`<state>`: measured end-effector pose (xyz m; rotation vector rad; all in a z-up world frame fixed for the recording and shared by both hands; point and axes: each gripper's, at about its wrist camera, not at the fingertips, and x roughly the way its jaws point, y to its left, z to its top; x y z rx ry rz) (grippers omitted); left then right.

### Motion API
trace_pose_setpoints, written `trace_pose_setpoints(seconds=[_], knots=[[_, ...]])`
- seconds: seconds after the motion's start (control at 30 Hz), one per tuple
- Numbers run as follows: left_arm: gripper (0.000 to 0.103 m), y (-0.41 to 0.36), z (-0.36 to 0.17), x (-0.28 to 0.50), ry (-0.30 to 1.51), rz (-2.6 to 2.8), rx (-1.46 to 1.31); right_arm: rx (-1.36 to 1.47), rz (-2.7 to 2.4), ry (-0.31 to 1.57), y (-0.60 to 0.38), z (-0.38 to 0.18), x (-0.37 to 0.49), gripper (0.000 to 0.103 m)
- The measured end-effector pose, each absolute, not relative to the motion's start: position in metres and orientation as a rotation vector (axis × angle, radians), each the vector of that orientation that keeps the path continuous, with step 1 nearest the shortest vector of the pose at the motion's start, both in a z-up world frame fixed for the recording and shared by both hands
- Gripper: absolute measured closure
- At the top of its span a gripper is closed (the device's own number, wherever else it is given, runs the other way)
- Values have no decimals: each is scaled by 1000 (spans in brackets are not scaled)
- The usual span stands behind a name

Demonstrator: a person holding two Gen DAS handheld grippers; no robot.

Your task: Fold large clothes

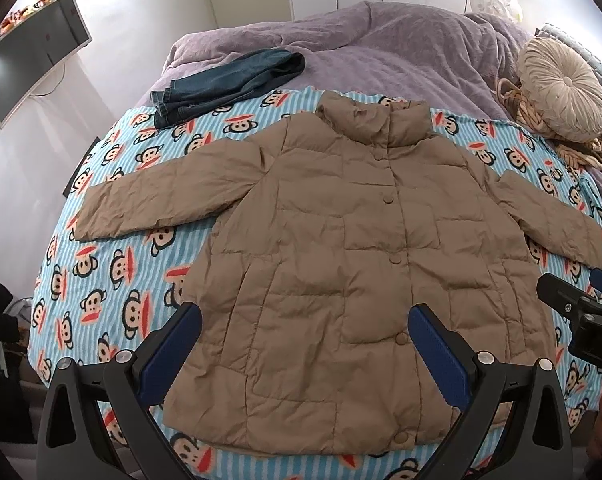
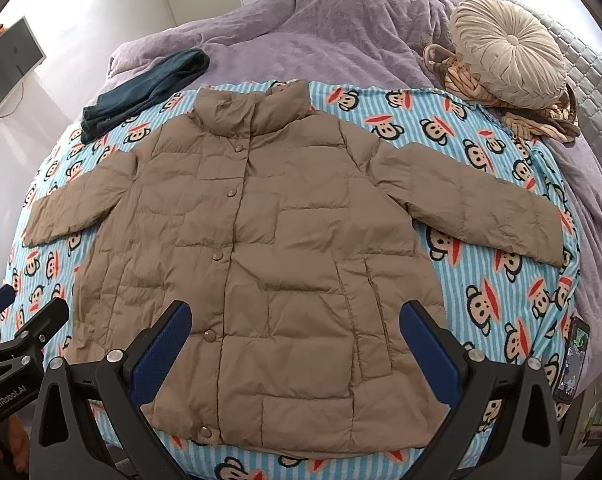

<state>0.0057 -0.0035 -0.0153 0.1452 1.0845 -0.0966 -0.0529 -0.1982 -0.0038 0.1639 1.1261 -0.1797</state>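
Note:
A tan quilted puffer jacket lies flat, front up and buttoned, sleeves spread out, on a blue striped monkey-print blanket. It also shows in the right wrist view. My left gripper is open and empty, held above the jacket's lower hem. My right gripper is open and empty, also above the lower hem, a little to the right. The right gripper shows at the right edge of the left wrist view; the left gripper shows at the left edge of the right wrist view.
Folded blue jeans lie at the blanket's far left on a purple bedspread. A round beige cushion on a woven basket sits at the far right. A phone lies at the bed's right edge. A monitor hangs on the left wall.

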Motion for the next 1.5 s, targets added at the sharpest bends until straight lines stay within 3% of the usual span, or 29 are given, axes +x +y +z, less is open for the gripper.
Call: trace_pose_setpoints(seconds=[1.5], knots=[[0,-3,-23,8,1103,-85,138,169,-177,1141,-198,-7,-49,0]])
